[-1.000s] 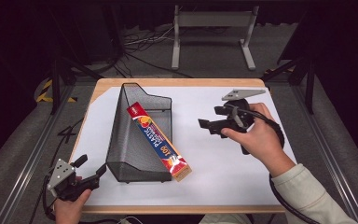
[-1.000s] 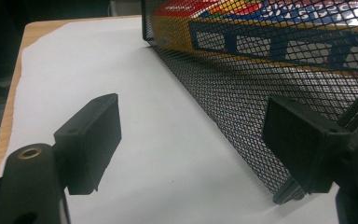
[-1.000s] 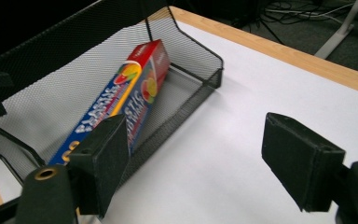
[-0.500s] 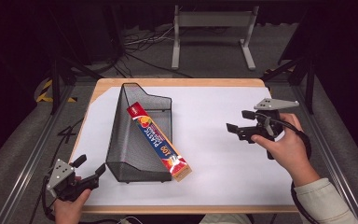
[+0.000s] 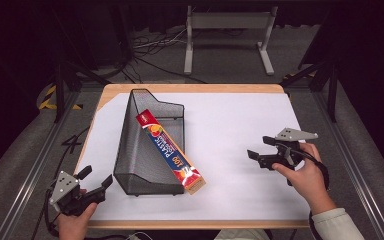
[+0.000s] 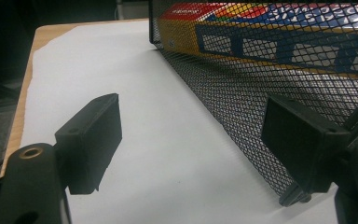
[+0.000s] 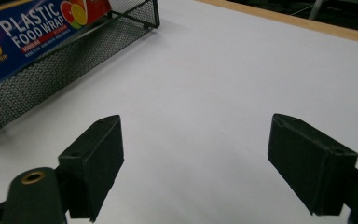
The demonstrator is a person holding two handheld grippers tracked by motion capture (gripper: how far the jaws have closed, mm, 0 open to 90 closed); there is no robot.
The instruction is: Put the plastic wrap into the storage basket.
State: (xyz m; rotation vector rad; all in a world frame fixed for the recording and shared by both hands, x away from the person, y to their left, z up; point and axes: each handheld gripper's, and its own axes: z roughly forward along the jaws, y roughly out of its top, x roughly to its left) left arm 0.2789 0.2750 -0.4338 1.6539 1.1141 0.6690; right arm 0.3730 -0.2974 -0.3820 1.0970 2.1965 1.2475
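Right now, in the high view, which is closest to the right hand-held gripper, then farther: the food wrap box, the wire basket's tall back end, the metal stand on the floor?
1. Food wrap box, to its left.
2. Basket's tall back end, farther left and back.
3. Metal stand, beyond the table.

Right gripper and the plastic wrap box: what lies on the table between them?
Nothing: the high view shows bare white table cover between the right gripper and the plastic wrap box in the mesh basket.

My left gripper [image 5: 99, 179] and right gripper [image 5: 261, 150] are both black, each topped by a grey three-cornered plate. Their jaws are blocky with brass-ringed holes. My right sleeve [image 5: 333, 225] is pale.
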